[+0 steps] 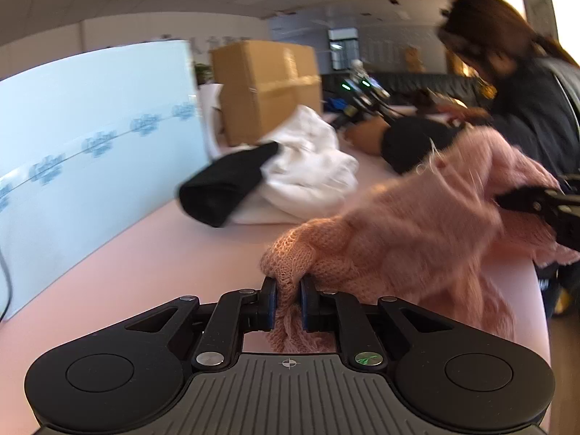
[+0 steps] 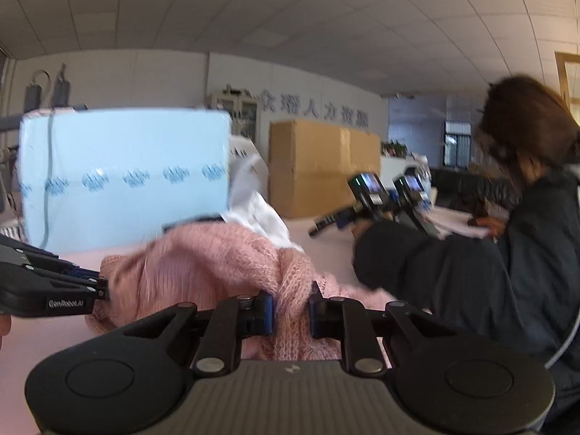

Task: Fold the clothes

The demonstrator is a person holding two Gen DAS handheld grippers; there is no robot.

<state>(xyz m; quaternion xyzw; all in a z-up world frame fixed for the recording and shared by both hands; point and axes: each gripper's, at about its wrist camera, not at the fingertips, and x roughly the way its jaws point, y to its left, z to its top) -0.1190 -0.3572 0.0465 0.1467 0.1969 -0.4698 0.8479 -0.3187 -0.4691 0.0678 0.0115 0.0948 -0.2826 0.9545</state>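
Observation:
A fuzzy pink knitted sweater (image 1: 417, 217) lies bunched on the pale pink table (image 1: 145, 253). My left gripper (image 1: 288, 290) is shut on a fold of its knit at the near edge, with fabric pinched between the blue pads. In the right wrist view the same pink sweater (image 2: 203, 257) fills the middle, and my right gripper (image 2: 291, 308) is shut on a ridge of it. The left gripper (image 2: 98, 288) shows at the left edge there, biting the sweater's other end. The right gripper's black fingers (image 1: 536, 199) enter the left wrist view at the right edge.
A black garment (image 1: 224, 185) and a white one (image 1: 311, 166) lie piled further back. A light blue panel (image 1: 90, 127) stands along the left, with a cardboard box (image 1: 264, 83) behind it. A person in a dark top (image 2: 525, 253) works at the right with other grippers (image 2: 366, 188).

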